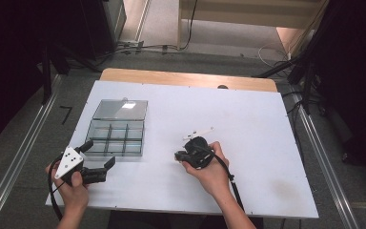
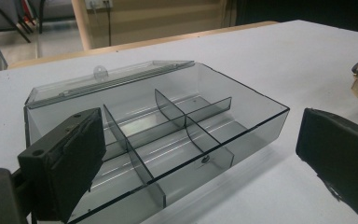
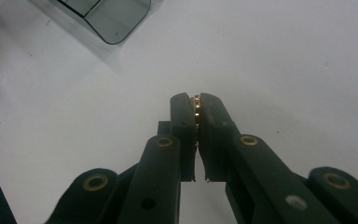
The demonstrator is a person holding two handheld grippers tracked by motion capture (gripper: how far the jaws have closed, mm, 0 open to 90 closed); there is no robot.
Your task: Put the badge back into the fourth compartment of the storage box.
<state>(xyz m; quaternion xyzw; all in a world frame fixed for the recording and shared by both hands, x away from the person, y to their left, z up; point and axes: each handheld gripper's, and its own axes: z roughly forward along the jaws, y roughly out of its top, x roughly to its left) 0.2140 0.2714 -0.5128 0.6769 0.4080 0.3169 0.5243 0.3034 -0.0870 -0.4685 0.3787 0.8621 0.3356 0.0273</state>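
Observation:
A clear grey compartment box [image 1: 116, 138] lies open on the left of the white table, its lid [image 1: 121, 109] folded back flat behind it. Its compartments [image 2: 177, 140] look empty. My left gripper [image 1: 99, 153] stands open at the box's near left corner, its jaws wide apart either side of the front wall [image 2: 200, 161]. My right gripper [image 1: 177, 155] is at mid-table, lying low and pointing left. Its jaws are shut [image 3: 196, 105] on a small gold-coloured beaded piece [image 3: 196, 112]. The box corner [image 3: 116, 18] lies ahead of it to the left.
A thin white piece [image 1: 198, 132] lies on the table just behind the right gripper. The white table top [image 1: 257, 124] has a wooden strip [image 1: 186, 78] along its far edge. Metal rails run down both sides.

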